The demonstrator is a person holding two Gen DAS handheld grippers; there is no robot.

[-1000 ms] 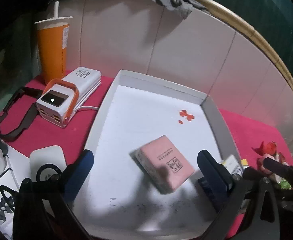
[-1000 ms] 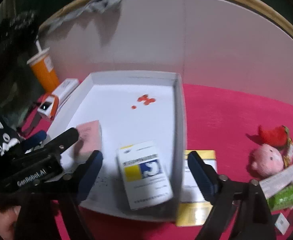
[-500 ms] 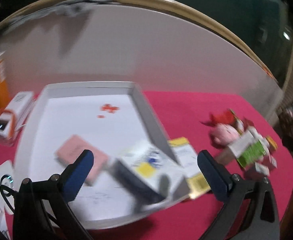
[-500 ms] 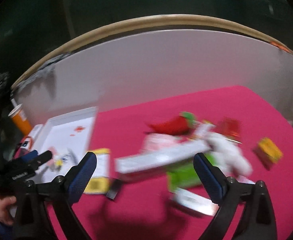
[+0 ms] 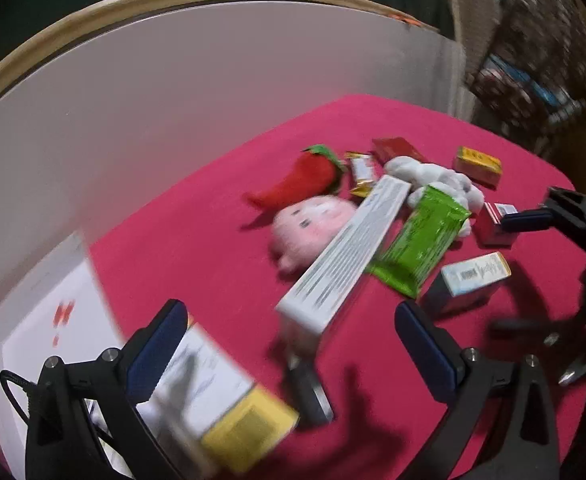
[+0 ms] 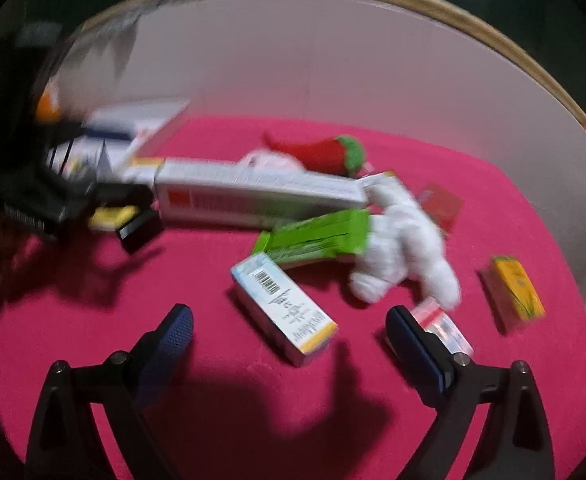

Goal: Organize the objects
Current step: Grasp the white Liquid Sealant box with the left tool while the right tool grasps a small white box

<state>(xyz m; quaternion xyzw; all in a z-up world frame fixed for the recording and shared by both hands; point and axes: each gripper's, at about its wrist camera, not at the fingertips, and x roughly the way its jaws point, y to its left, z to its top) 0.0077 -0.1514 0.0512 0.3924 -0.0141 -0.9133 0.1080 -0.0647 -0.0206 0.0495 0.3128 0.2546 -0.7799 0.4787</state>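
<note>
On the red cloth lies a loose pile: a long white box, a green packet, a pink plush, a red chili plush and a white plush. My left gripper is open above the cloth, near the long box's end, gripping nothing. A yellow-and-white box lies under its left finger. My right gripper is open, and a small white box with a barcode lies just ahead between its fingers, untouched. A small red-and-white box sits by its right finger.
The white tray stands at the left by the white back wall. A yellow box and a red box lie at the far right. A small black item lies near the left gripper. The cloth's right edge is close.
Both views have swung right, away from the tray with the pink box and the blue-and-yellow box, over to the pile on the cloth. The right gripper has come closer to the barcode box.
</note>
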